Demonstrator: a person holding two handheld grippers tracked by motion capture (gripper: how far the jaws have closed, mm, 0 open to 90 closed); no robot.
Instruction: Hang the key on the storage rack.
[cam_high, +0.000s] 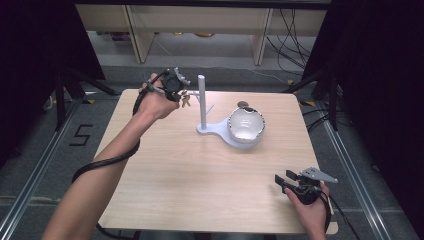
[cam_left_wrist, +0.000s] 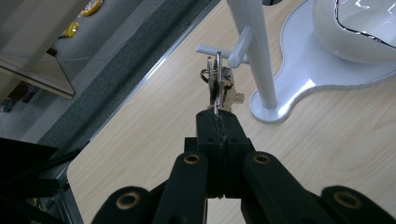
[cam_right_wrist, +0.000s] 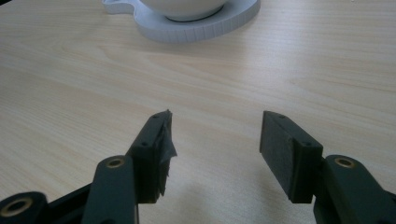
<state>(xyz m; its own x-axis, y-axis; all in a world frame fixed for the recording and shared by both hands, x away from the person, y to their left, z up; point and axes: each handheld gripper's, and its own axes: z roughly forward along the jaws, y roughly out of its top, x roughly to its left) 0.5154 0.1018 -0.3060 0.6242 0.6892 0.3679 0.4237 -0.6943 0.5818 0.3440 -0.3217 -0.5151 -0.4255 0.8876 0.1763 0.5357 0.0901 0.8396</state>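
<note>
Two tongs: left gripper (cam_left_wrist: 219, 122) clamps keys (cam_left_wrist: 218, 86), upright, by stand peg (cam_left_wrist: 224, 50); right gripper (cam_right_wrist: 215, 154) wide, over bare table (cam_right_wrist: 70, 84).

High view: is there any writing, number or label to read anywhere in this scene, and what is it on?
"5": a black numeral marked on the grey floor, left of the light wooden table.
The bunch of metal keys held in the left claw: any stamping is too small to read.

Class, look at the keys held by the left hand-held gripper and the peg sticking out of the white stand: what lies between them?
Nothing: in the left gripper view the keys hang just short of the peg, with open air between them.
</note>
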